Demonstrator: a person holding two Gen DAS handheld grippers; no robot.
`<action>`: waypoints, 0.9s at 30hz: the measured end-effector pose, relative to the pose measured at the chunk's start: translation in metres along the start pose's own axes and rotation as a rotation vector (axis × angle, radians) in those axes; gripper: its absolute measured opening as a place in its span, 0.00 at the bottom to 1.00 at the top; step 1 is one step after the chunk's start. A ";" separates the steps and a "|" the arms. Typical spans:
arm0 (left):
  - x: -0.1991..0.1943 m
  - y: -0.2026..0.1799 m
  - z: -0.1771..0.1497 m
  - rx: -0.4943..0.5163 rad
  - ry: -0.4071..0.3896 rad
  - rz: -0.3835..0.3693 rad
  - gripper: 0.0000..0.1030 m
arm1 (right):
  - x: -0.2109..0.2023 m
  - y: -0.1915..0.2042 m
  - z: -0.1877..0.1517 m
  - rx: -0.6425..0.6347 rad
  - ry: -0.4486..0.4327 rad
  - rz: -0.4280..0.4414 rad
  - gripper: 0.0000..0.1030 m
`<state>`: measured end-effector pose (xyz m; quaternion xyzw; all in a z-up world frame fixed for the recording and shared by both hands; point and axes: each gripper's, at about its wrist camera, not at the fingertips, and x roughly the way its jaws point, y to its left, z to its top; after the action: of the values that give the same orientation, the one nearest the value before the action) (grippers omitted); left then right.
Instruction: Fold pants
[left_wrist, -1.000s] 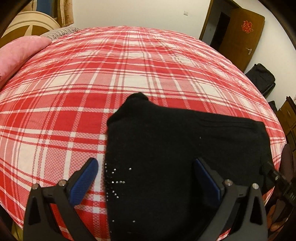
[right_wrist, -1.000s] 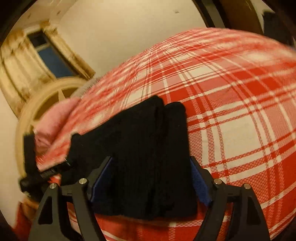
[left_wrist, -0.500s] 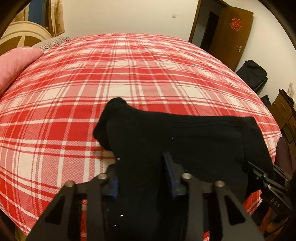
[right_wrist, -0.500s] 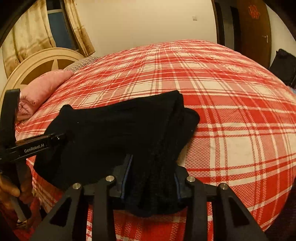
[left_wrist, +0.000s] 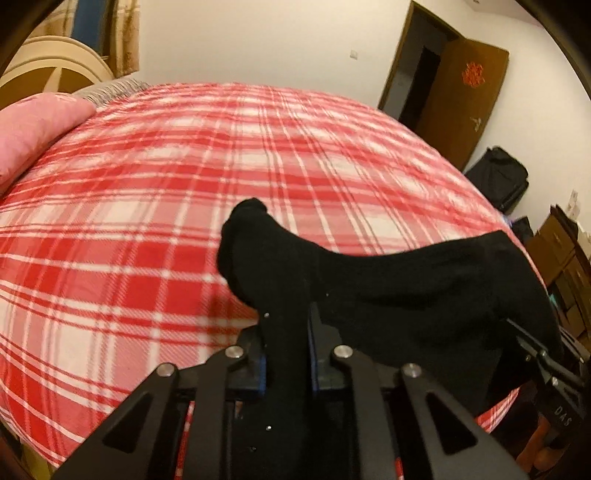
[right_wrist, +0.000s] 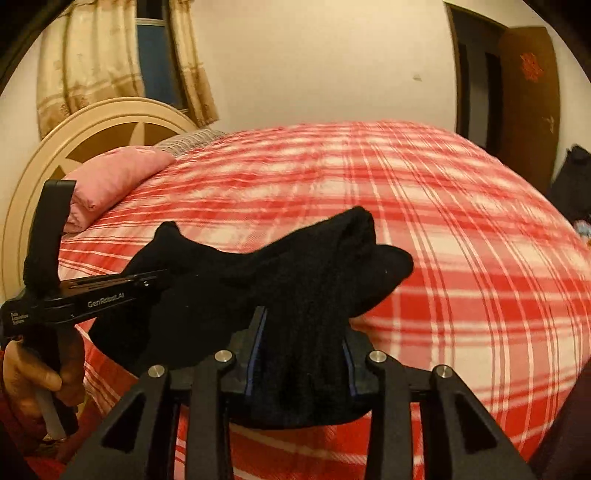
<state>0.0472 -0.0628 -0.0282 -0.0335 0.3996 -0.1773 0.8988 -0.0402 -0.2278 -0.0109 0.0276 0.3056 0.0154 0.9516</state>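
Pants (left_wrist: 424, 291), one pair, black: fold under way, not finished.
Lower centre of both views, near bed (left_wrist: 184, 206) edge, lifted between two grippers: left gripper (left_wrist: 286, 354) and right gripper (right_wrist: 301, 354) each clamped on a bunched end. Cloth sags mid-span; laying flat and squaring remain. One pink pillow (right_wrist: 114, 177), upper left.
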 end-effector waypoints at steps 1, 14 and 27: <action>-0.004 0.007 0.004 -0.018 -0.014 0.005 0.16 | 0.002 0.006 0.006 -0.015 -0.006 0.014 0.34; -0.040 0.123 0.063 -0.146 -0.179 0.277 0.16 | 0.089 0.115 0.113 -0.279 -0.132 0.209 0.33; 0.037 0.208 0.080 -0.241 -0.058 0.417 0.20 | 0.268 0.144 0.136 -0.394 0.079 0.082 0.33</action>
<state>0.1888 0.1125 -0.0421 -0.0625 0.3900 0.0622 0.9166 0.2554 -0.0780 -0.0471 -0.1474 0.3326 0.1146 0.9244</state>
